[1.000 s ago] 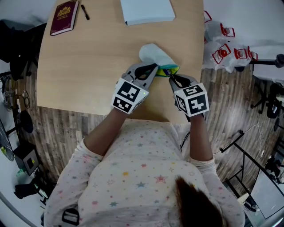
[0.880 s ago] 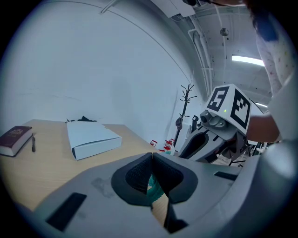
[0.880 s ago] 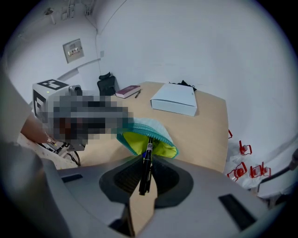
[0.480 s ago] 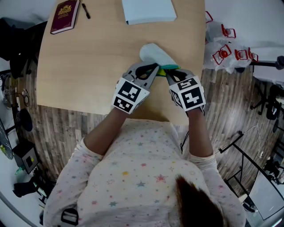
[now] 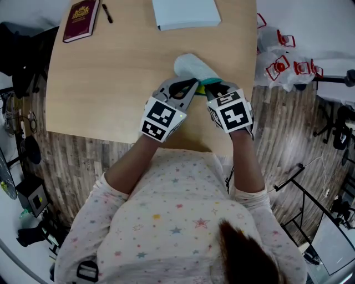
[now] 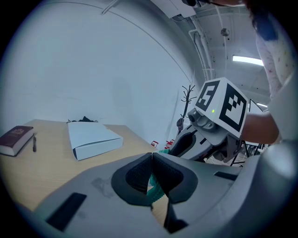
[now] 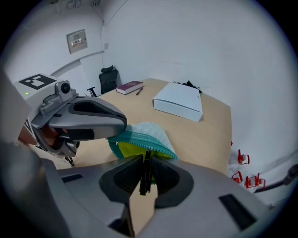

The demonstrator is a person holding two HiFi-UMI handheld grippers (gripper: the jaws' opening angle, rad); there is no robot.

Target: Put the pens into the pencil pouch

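A pale felt pouch [image 5: 193,67] with a teal zigzag edge and yellow-green lining lies near the table's front edge. My left gripper [image 5: 194,84] is shut on its teal edge [image 6: 153,185] and holds the mouth [image 7: 135,149] raised. My right gripper [image 5: 213,90] is shut on a black pen [image 7: 145,171], which points into the yellow opening, its tip at the mouth. A second black pen [image 5: 106,14] lies at the far left of the table beside a dark red passport [image 5: 80,21].
A white flat box [image 5: 186,12] sits at the table's far edge, beyond the pouch. Red-and-white items in plastic [image 5: 283,65] lie on the floor to the right. The wooden table [image 5: 111,83] ends just under my grippers.
My right gripper has moved left and forward with the pen, closing in on the pouch's mouth. The left gripper and pouch have stayed put.
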